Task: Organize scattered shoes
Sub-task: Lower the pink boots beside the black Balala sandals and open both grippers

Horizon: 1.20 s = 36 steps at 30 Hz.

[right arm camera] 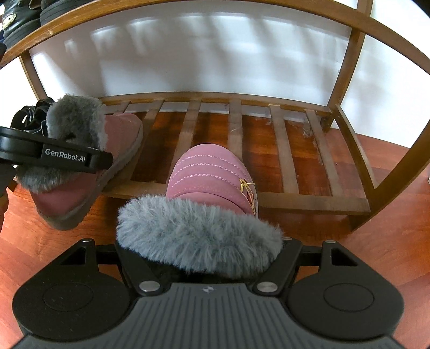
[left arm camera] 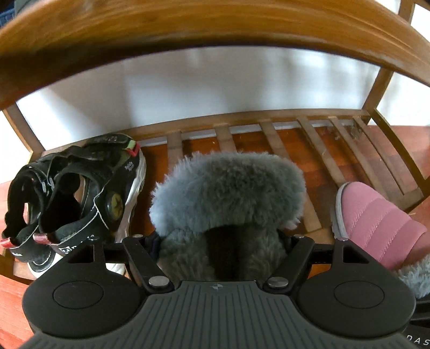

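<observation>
Two pink slippers with grey fur cuffs are in hand. My left gripper [left arm camera: 217,237] is shut on the left pink slipper [left arm camera: 228,193] at its fur cuff. In the right wrist view one left finger [right arm camera: 67,158] crosses that slipper [right arm camera: 118,131], whose toe rests on the slatted bottom shelf [right arm camera: 279,150] while its heel hangs off the front. My right gripper [right arm camera: 204,241] is shut on the right pink slipper [right arm camera: 209,174] at the cuff, its toe over the shelf's front rail. That slipper [left arm camera: 381,222] shows at the right of the left wrist view.
A pair of black sandals [left arm camera: 75,193] sits at the left end of the slatted shelf [left arm camera: 317,150]. The wooden rack's upper rail [left arm camera: 215,26] arches overhead, with black shoes [right arm camera: 24,18] on the tier above. Slats to the right lie bare; red-brown floor [right arm camera: 389,241] surrounds the rack.
</observation>
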{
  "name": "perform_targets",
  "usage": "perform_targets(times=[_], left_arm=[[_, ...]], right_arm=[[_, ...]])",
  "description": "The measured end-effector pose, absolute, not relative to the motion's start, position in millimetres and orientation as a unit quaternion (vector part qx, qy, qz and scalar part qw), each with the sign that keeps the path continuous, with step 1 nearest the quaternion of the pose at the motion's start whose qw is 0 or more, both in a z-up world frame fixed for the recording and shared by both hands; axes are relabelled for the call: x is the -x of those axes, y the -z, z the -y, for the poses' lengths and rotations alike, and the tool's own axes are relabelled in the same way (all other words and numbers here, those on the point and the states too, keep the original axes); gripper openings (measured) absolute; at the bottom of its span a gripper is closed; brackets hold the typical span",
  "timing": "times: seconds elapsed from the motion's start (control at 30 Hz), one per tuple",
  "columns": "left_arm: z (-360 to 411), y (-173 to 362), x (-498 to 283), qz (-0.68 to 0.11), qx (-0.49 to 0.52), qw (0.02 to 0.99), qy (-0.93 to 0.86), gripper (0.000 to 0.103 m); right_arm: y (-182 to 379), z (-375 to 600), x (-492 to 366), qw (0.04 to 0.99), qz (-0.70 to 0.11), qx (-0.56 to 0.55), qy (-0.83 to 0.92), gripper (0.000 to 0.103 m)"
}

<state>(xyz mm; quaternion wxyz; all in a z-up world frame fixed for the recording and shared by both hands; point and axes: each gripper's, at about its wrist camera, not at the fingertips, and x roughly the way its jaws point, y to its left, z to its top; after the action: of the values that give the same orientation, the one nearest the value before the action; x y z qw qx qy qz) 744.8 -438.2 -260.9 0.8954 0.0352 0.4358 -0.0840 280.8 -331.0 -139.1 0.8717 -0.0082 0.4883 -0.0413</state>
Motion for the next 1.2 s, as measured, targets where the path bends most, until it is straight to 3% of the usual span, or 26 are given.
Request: perform_targets(times=[0.47,0.83,1.2], left_arm=[[426,246,-729,-0.435,-0.026,0.894,0.104,0.079],[398,208,-673,-0.437,0.011,0.892,0.111,0.081],[384,219,-634,-0.447,-0.003,0.891,0.082,0.081]], right_arm=[[140,314,-302,0.876,-0.481,0.037,0.005,0.076],[150,299,-339,0.871,-0.488,0.058,-0.033,0.076],[154,285,-361,0.871,-0.481,0.091,-0.051,0.080]])
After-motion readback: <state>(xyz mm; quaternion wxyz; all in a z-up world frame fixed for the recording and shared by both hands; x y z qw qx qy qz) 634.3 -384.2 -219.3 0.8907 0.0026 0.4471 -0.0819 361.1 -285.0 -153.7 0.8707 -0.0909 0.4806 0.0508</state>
